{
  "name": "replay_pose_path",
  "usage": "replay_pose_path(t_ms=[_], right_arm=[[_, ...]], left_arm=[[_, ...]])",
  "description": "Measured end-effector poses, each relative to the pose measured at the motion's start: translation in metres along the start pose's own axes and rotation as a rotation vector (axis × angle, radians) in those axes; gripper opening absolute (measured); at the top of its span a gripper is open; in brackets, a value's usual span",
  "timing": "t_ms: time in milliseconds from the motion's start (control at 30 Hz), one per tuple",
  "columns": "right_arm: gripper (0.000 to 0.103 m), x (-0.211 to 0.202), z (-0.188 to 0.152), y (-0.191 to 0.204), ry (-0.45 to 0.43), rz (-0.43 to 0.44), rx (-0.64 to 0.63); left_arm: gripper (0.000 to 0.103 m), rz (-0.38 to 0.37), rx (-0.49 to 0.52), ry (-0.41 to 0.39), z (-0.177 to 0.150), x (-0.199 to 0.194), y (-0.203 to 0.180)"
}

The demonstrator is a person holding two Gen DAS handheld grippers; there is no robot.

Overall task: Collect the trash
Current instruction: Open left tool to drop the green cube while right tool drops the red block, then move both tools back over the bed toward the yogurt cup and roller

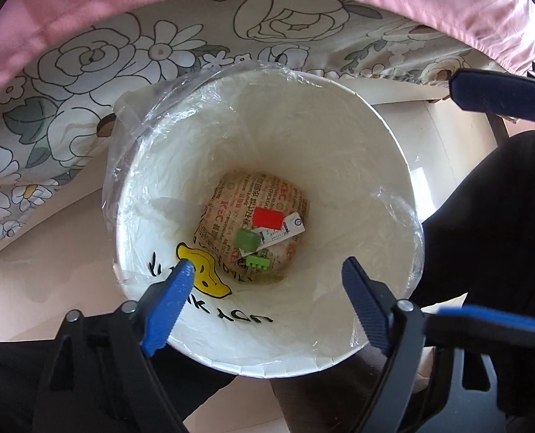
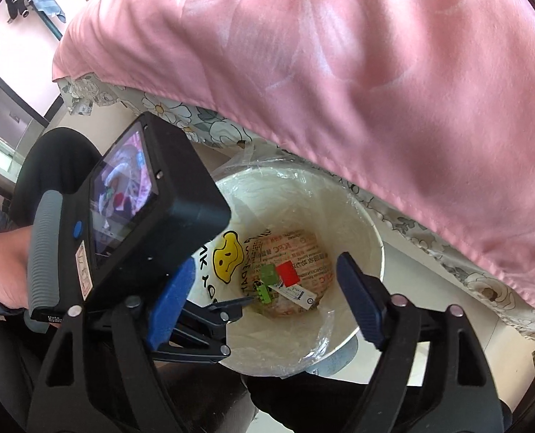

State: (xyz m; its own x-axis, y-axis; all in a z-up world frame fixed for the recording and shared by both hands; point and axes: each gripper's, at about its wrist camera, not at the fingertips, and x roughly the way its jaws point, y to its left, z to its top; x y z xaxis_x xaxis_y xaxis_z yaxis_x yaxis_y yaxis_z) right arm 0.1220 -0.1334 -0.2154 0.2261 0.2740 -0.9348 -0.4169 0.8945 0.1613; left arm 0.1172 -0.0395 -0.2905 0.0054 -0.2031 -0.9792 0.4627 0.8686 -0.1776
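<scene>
Both of your tools, the left tool (image 1: 267, 281) and the right tool (image 2: 263, 288), hung with jaws wide apart and empty over the round white paper bin (image 1: 393, 151), lined with crinkly clear film. At its bottom lay a red square (image 1: 267, 217), green blocks (image 1: 246, 240) and a printed wrapper (image 1: 231, 198).

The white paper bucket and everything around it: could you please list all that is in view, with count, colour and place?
white paper bucket: one, white with a yellow duck print, on the floor beside the bed
clear plastic liner: one, transparent, over the bucket's rim
printed paper wrapper: one, brown, bucket bottom
red square piece: one, red, on the wrapper
green pieces: two, green, on the wrapper
white printed strip: one, white, beside the red piece
pink cover: one, pink, on the bed
floral sheet: one, grey-white, under the cover
left gripper: open, empty, above the bucket
right gripper: open, empty, above the bucket
hand: one, on the left gripper's handle
</scene>
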Motion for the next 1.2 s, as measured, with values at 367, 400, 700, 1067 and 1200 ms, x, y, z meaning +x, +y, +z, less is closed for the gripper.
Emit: replay_pose_path(t_ms=[367, 400, 700, 1067, 1200], right_arm=[[0.095, 0.000, -0.005, -0.001, 0.006, -0.007, 0.002], [0.095, -0.002, -0.007, -0.002, 0.000, -0.010, 0.003], [0.096, -0.009, -0.015, -0.002, -0.009, -0.034, 0.001], [0.096, -0.043, -0.023, -0.009, -0.071, -0.053, 0.037], [0.096, -0.063, -0.022, -0.009, -0.113, -0.059, 0.048]], left_arm=[[0.097, -0.014, 0.006, 0.022, 0.000, 0.002, -0.009], [0.097, -0.013, 0.004, 0.024, 0.002, 0.003, -0.010], [0.097, -0.002, 0.001, 0.008, 0.001, -0.008, -0.010], [0.097, 0.020, -0.006, -0.045, -0.005, -0.034, -0.011], [0.097, 0.036, -0.018, -0.092, -0.007, -0.054, -0.010]])
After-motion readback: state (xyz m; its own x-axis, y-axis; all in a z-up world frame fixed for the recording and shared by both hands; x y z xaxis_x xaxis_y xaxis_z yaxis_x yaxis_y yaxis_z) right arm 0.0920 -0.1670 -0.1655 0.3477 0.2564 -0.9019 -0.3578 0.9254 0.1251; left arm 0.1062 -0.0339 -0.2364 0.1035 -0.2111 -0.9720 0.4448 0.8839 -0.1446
